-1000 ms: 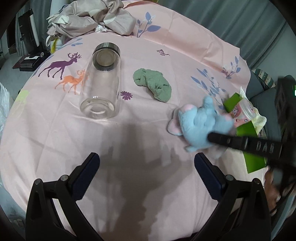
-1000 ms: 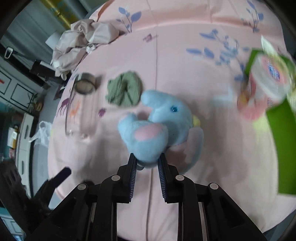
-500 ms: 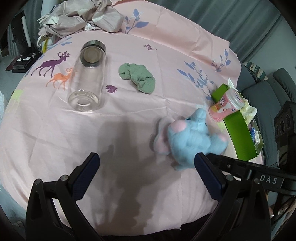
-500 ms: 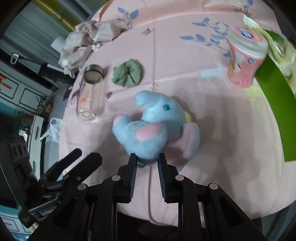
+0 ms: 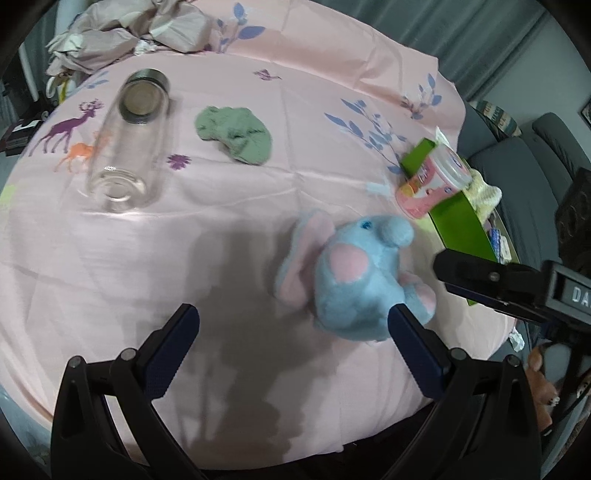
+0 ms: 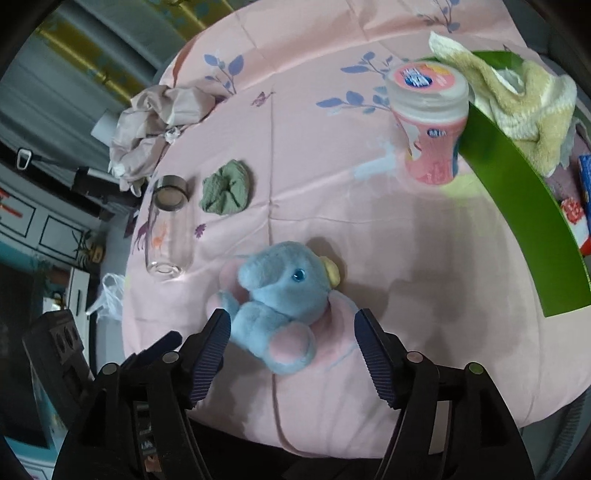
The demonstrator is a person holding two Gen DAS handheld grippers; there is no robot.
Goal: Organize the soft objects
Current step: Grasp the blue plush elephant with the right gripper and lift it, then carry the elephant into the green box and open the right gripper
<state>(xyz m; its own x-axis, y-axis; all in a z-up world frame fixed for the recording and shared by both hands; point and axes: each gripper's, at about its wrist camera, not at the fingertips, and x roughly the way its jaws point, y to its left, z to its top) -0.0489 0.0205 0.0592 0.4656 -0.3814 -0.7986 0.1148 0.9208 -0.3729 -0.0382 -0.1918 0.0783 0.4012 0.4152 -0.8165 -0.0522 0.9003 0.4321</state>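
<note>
A blue and pink plush elephant [image 5: 354,280] [image 6: 284,295] lies on the pink tablecloth near the table's front edge. My right gripper [image 6: 291,321] is opening; the elephant sits between its spread jaws and the pads do not press on it. My left gripper [image 5: 291,317] stands open just left of the toy with nothing held, its right fingertip close to the elephant's body. A crumpled green cloth [image 5: 236,134] [image 6: 227,190] lies farther back. A green box [image 5: 458,218] [image 6: 517,199] at the right edge holds a yellow towel [image 6: 517,96].
A clear glass bottle [image 5: 129,136] [image 6: 168,229] lies on its side at the left. A pink lidded container [image 5: 430,181] [image 6: 430,122] stands against the green box. A crumpled beige cloth [image 5: 129,29] [image 6: 155,118] is heaped at the far edge.
The right gripper, shut on the elephant in both earlier frames, has spread its jaws and let go; the toy now rests on the cloth. Both hands shifted sideways over the table.
</note>
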